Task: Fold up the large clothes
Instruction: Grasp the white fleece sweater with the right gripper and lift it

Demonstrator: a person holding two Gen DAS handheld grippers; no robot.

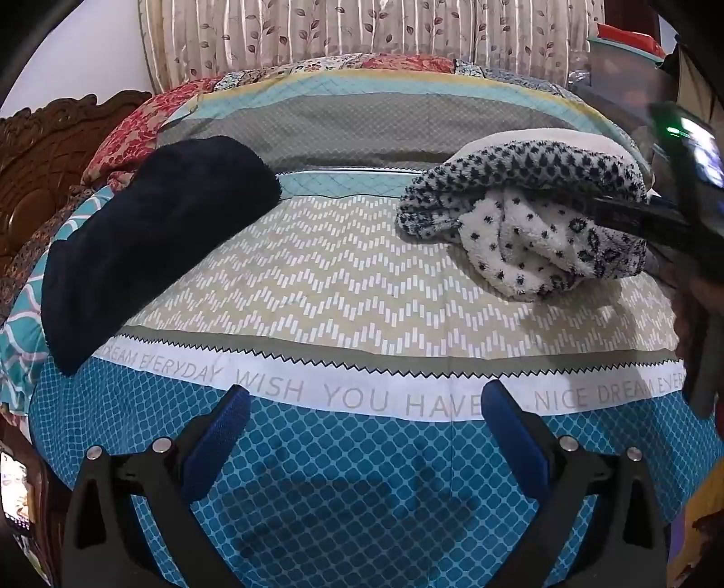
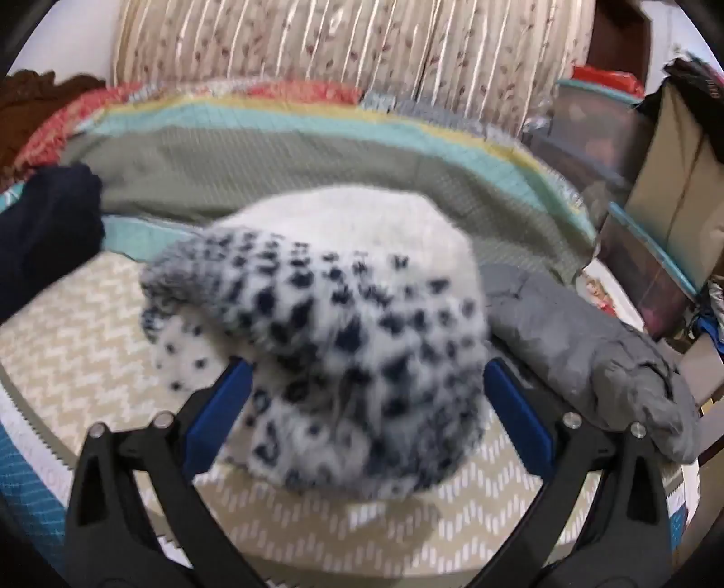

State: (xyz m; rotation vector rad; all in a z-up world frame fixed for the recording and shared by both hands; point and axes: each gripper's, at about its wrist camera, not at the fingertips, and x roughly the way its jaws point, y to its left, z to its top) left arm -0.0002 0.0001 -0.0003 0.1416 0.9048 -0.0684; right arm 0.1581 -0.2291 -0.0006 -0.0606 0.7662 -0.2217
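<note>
A fluffy white garment with dark blue spots (image 1: 534,217) lies bunched on the patterned bedsheet (image 1: 344,289) at the right. In the right wrist view it (image 2: 344,325) fills the middle and is blurred. My right gripper (image 2: 366,384) is open, its blue pads on either side of the garment's near bulge; it also shows in the left wrist view (image 1: 633,217) against the garment. My left gripper (image 1: 366,407) is open and empty above the sheet's blue front part. A folded dark navy garment (image 1: 149,239) lies at the left, also in the right wrist view (image 2: 45,235).
A grey garment (image 2: 588,343) lies on the bed right of the spotted one. A carved wooden headboard (image 1: 40,172) stands at the left. Curtains (image 1: 362,31) hang behind the bed. Storage boxes (image 2: 597,131) stand at the far right.
</note>
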